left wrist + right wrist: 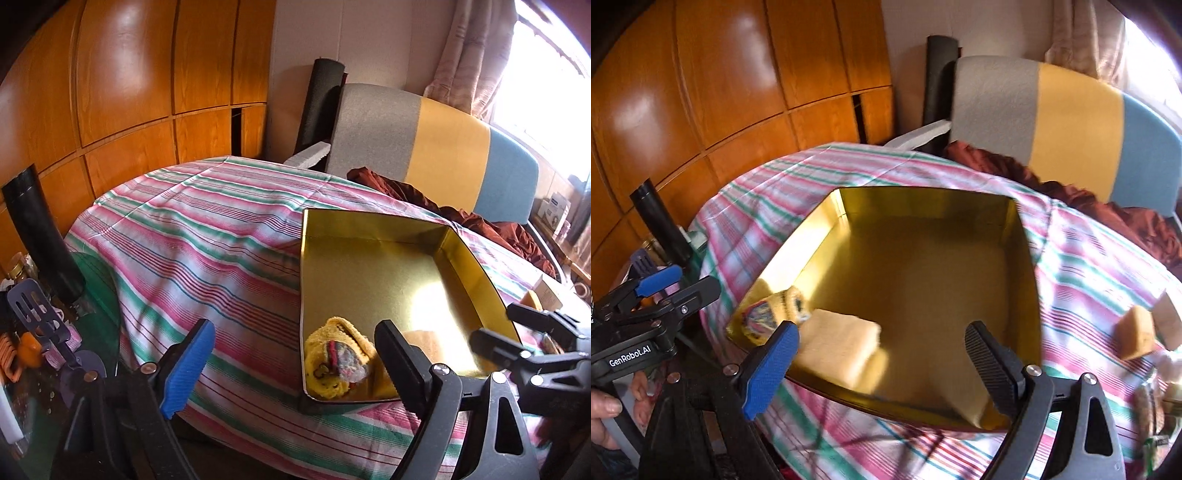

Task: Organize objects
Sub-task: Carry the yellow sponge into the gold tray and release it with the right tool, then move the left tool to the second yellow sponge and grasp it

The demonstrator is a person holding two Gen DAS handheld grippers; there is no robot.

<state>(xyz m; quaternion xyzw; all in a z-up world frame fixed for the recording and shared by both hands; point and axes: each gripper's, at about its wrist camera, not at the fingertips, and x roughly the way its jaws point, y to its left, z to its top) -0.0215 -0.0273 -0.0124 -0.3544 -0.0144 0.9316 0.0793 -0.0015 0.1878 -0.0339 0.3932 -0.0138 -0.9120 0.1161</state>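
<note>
A gold tin tray (369, 266) (923, 266) lies on the striped tablecloth (207, 236). In its near left corner sits a rolled yellow cloth (336, 363) (775, 310). A folded pale yellow cloth (842, 347) (424, 341) lies beside it. My left gripper (295, 369) is open over the tray's near left edge, with nothing held. My right gripper (882, 369) hangs open over the tray's near side, its blue fingertip by the folded cloth. Each gripper shows in the other's view: the right gripper (498, 328) and the left gripper (683, 286).
A yellow sponge (1136, 338) and a beige box (1167, 317) lie on the cloth right of the tray. A dark red cloth (461, 210) lies before a grey, yellow and blue chair back (443, 147). Kitchen clutter with a slotted spatula (37, 314) sits left, and a hand (605, 413) holds the left gripper.
</note>
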